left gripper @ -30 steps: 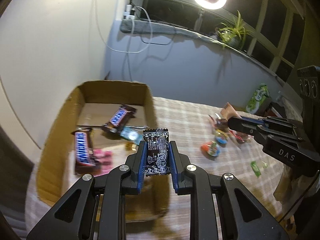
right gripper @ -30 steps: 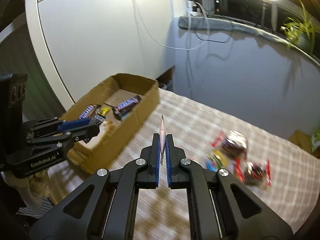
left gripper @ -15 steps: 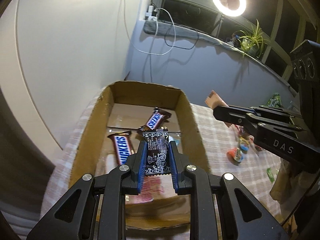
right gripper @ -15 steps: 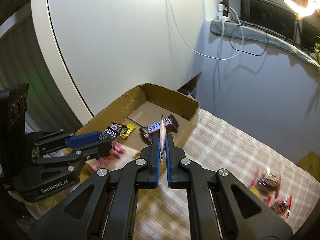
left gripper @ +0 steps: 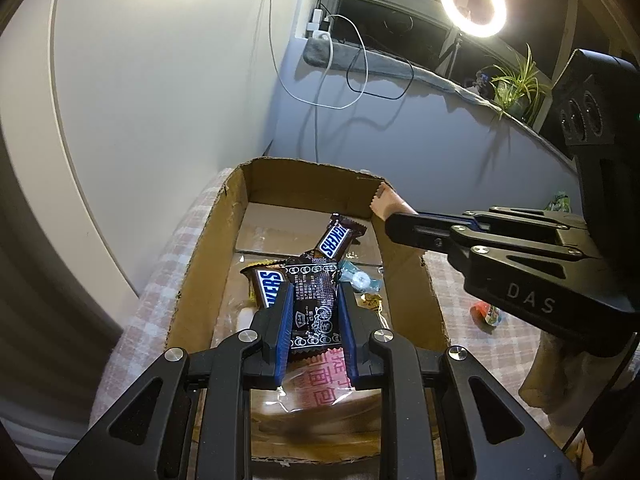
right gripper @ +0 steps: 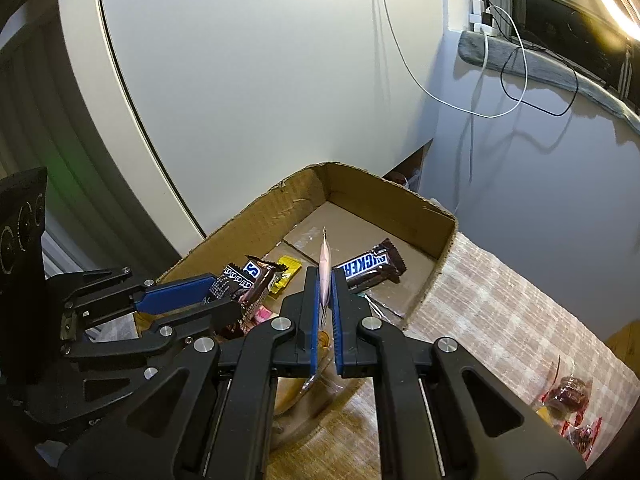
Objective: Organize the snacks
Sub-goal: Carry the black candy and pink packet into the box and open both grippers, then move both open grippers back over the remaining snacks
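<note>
My left gripper (left gripper: pixel 314 300) is shut on a dark brown candy packet (left gripper: pixel 314 308) and holds it over the near half of the open cardboard box (left gripper: pixel 208 248). In the right wrist view the same gripper (right gripper: pixel 224 292) hangs over the box's left side. My right gripper (right gripper: pixel 325 280) is shut on a thin pink packet (right gripper: pixel 325 264), seen edge-on, above the box's right wall (right gripper: pixel 436 272); in the left wrist view it (left gripper: pixel 400 222) reaches in from the right. Two Snickers bars (left gripper: pixel 334 240) (left gripper: pixel 270 282) lie in the box.
The box also holds a pink packet (left gripper: pixel 324 380), a teal candy (left gripper: pixel 358 278) and a yellow wrapper (right gripper: pixel 286 274). It stands on a checked cloth (right gripper: pixel 500 312). Loose red candies (right gripper: pixel 568 396) lie on the cloth to the right. A white wall stands behind the box.
Both grippers have moved left from the loose snacks on the cloth to over the box, each still holding its packet.
</note>
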Available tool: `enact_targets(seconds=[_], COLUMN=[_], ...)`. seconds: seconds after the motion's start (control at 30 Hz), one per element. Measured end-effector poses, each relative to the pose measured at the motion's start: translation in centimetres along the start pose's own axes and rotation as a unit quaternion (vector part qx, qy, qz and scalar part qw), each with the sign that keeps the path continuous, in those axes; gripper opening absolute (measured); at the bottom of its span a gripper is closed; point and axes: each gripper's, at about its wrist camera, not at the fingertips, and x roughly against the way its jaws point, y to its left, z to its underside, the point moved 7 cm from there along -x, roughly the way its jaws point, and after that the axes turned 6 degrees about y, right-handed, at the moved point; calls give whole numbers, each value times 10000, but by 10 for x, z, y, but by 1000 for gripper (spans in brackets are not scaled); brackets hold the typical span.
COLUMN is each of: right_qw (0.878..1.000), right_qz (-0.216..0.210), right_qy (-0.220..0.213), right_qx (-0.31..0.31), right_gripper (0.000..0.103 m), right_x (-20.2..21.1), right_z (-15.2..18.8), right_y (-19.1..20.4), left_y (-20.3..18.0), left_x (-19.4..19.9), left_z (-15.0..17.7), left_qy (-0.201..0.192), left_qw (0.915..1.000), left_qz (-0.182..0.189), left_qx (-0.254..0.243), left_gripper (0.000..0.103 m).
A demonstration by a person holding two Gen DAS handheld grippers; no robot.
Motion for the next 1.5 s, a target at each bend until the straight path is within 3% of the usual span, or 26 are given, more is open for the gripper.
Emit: enact_targets(seconds=[0.23, 0.3, 0.37, 0.47, 0.6, 1.03, 1.37, 1.43, 1.5], right_qw=[10000, 10000, 9999, 9999, 9996, 9976, 9965, 9957, 9943], right_qz=[30, 72, 100, 107, 229, 536, 422, 589, 710], right_qy=[12, -7, -73, -83, -150, -417, -402, -330, -275], right_qx=[8, -13, -35, -32, -32, -152, -595, -635, -749], right_gripper=[9, 34, 51, 53, 69, 73, 73, 76, 91], right_x=[-2, -2, 1, 4, 11, 48, 85, 94, 104], right_z=[-3, -3, -4, -4, -2, 19, 65, 79, 95], right_y=[1, 0, -2, -2, -5, -27, -64, -73, -85], left_y=[1, 2, 3, 3, 1, -18, -53, -59, -68], left_x=[1, 2, 3, 5, 9, 22, 26, 27, 27], left_z=[-1, 0, 0, 0, 0, 5, 12, 14, 17], left_qy=[-27, -33, -46, -56, -115, -218, -223, -210, -199], left_qw=[10000, 10000, 9999, 9999, 9998, 9997, 9993, 9992, 9989], left_qz=[-45, -74, -100, -133, -163, -124, 56, 100, 161], left_qx=[-12, -15, 2, 19, 25, -74, -305, -336, -388], left_gripper=[21, 22, 26, 28, 39, 40, 40, 42, 45])
